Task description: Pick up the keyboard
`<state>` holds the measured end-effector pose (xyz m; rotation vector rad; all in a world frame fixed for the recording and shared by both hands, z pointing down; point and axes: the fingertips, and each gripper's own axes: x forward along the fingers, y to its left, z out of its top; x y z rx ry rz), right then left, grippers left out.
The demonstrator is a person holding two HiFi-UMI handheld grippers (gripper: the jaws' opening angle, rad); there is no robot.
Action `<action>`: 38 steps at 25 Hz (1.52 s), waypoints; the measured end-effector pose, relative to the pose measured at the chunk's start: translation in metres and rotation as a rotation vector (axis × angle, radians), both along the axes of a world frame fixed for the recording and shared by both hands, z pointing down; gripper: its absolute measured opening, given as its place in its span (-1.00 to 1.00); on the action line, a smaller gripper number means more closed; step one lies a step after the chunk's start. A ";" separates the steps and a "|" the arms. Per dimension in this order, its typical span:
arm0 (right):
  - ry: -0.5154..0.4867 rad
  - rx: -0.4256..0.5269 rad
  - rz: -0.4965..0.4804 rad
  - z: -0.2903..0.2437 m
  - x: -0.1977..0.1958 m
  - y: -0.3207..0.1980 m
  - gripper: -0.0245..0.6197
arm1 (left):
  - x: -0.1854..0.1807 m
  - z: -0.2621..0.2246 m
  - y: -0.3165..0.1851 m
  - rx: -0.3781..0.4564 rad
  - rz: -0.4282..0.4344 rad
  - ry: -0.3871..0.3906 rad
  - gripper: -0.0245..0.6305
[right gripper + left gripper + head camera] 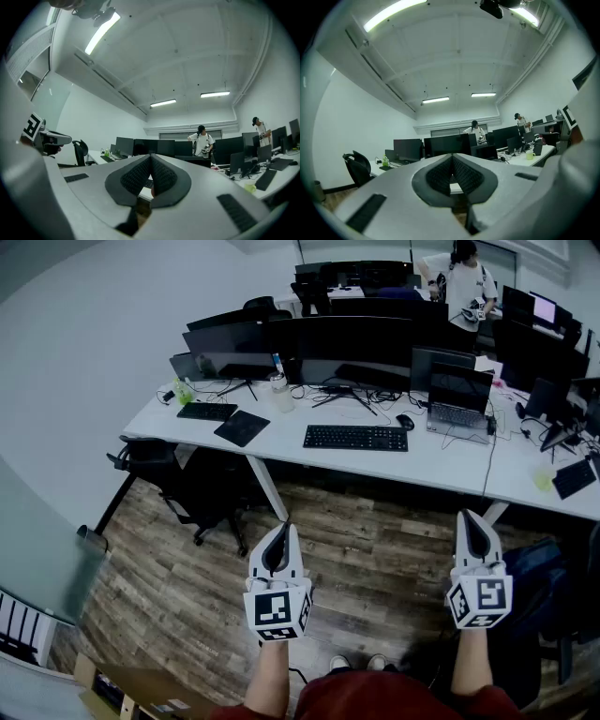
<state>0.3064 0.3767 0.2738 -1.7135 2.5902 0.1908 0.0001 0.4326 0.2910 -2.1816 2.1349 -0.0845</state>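
Note:
A black keyboard [355,438] lies on the white desk [281,432], in front of a wide dark monitor [354,351]. Both grippers hang over the wooden floor, well short of the desk. My left gripper [279,535] is shut and holds nothing. My right gripper [471,524] is shut too, with nothing between its pads. In the left gripper view the left gripper [451,164] has its ribbed pads pressed together, and the desk edge shows just beyond them. In the right gripper view the right gripper [150,164] is shut, and a strip of the keyboard [147,184] shows behind its tip.
A laptop [457,399], a mouse [405,421], a second small keyboard [207,412] and a black pad [242,427] share the desk. A black office chair [178,479] stands under its left part. A person [464,287] stands at the far desks. Cardboard boxes [131,690] sit at lower left.

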 end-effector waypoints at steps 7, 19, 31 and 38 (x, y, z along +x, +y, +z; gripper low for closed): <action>0.008 -0.032 0.009 0.007 -0.010 0.000 -0.93 | -0.014 0.004 -0.002 -0.025 0.000 -0.001 -0.91; 0.030 -0.088 0.025 0.033 -0.059 0.003 -0.93 | -0.069 0.030 -0.001 -0.084 -0.003 -0.012 -0.91; 0.020 -0.129 0.019 0.058 -0.093 -0.046 -0.93 | -0.095 0.058 -0.049 -0.131 0.013 -0.003 -0.91; 0.001 -0.163 0.029 0.077 -0.094 -0.128 -0.93 | -0.101 0.074 -0.131 -0.169 0.011 0.011 -0.91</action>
